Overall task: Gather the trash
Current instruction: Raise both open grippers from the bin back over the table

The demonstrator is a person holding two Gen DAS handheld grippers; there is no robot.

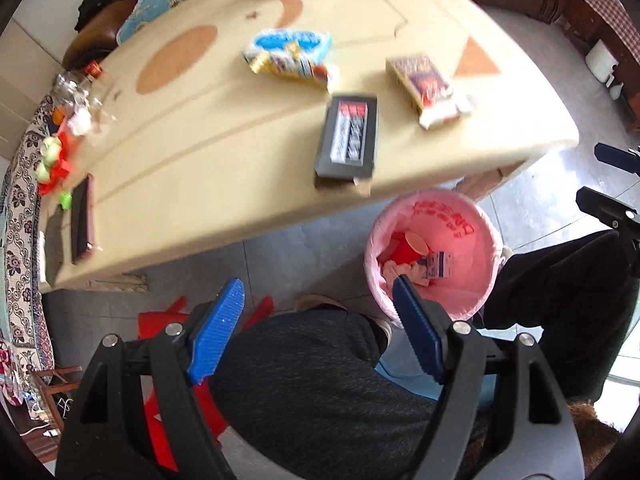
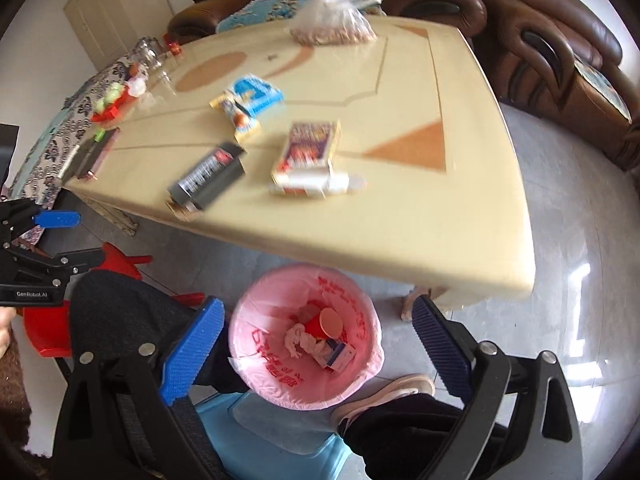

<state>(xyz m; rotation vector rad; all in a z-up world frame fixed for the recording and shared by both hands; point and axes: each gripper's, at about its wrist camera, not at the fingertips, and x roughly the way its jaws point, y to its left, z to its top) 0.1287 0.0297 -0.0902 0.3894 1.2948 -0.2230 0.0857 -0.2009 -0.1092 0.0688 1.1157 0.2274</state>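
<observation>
My left gripper (image 1: 318, 282) hangs open and empty over a person's knee, beside the pink-lined bin (image 1: 480, 220) on the floor. My right gripper (image 2: 318, 304) is open wide directly above the same bin (image 2: 360, 364), nothing between its fingers. Inside the bin lie a red cup (image 2: 324, 322), a small carton (image 2: 340, 354) and crumpled paper. On the cream table (image 2: 440, 216) lie a black box (image 2: 208, 176) at the near edge, a purple-orange box (image 2: 308, 152) and a blue-yellow snack packet (image 2: 246, 104).
A clear bag of nuts (image 2: 332, 24) sits at the table's far side; a phone (image 2: 94, 154), a glass jar (image 2: 148, 54) and red-green items (image 2: 110, 106) sit on its left. The person's legs (image 1: 304, 380), a shoe (image 2: 384, 396), a red stool (image 2: 44, 332) and a brown sofa (image 2: 540, 40) surround it.
</observation>
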